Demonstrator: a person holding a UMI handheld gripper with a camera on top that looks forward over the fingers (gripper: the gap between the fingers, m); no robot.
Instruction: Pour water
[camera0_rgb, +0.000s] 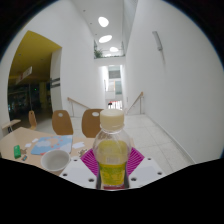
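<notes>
Yellow-liquid bottle (111, 150) sits clamped upright between our claw (111, 165) pads, raised off the desk (25, 148) so we judge it can tip toward the bowl (56, 160).

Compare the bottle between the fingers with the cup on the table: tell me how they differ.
The bottle is tall and narrow with a pale cap on; the cup is low, wide and open-topped. The bottle holds yellowish liquid; what is in the cup cannot be told. The bottle sits between the pink-padded fingers of the gripper, which press on its sides; the cup stands apart beside them on the table. Both stand upright.
</notes>
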